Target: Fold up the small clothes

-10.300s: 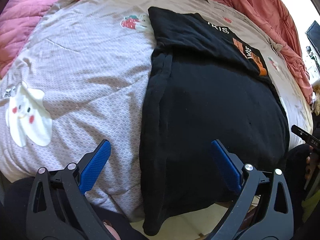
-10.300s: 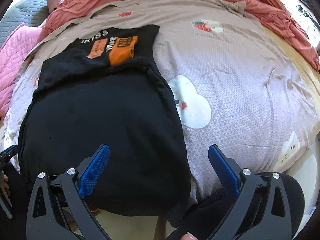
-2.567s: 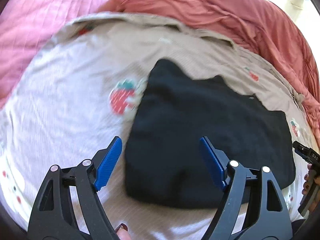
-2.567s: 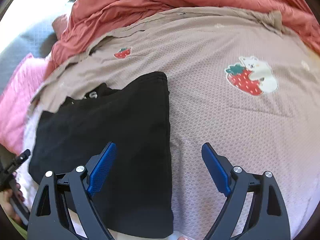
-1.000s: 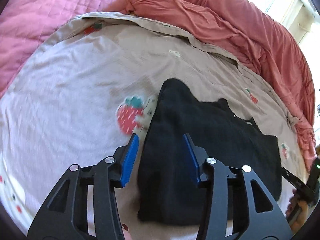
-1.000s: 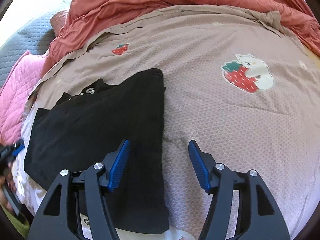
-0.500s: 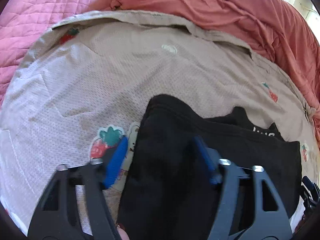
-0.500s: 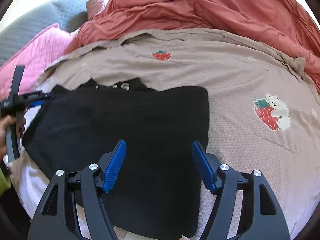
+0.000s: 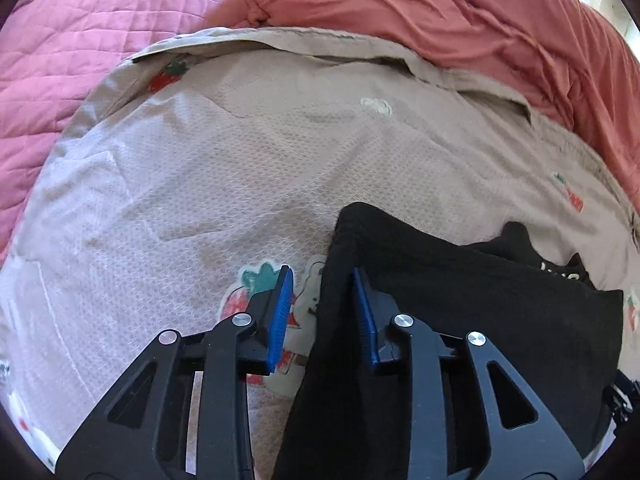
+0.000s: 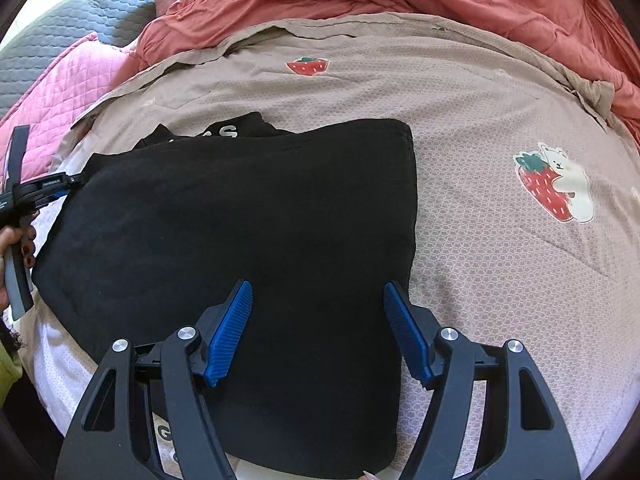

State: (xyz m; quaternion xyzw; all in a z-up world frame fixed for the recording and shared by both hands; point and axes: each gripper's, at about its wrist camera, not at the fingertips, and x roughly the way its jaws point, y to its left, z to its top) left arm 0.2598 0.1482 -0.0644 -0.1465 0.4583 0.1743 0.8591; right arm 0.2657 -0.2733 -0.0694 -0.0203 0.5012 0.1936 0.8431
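Lying on a beige bedspread (image 10: 480, 92) printed with strawberries, a folded black garment (image 10: 248, 216) fills the lower left and centre of the right wrist view; its right edge runs down the middle of the frame, and a strip of white lettering shows on a layer poking out at its upper edge. The right claw (image 10: 318, 330) hangs over the garment's near right corner with its blue pads (image 10: 230, 332) set wide apart, one over the black cloth and the other near the cloth's right edge; neither pad presses the fabric, and nothing is gripped. At the far left of that view a hand (image 10: 16, 240) holds the handle of the left claw (image 9: 322, 312), whose tip reaches the garment's left edge. In the left wrist view this claw sits at the lower centre of the frame, its jaws narrow and having just been closing. The raised left edge of the garment (image 9: 460, 320) stands between its pads: the right pad lies against the black cloth, while a gap of bedspread and a strawberry print (image 9: 256, 292) shows beside the left pad, so the cloth is not yet pinched. A rust-red quilt (image 9: 480, 20) is bunched along the top of both views, and a pink quilted blanket (image 9: 72, 40) lies at the upper left.
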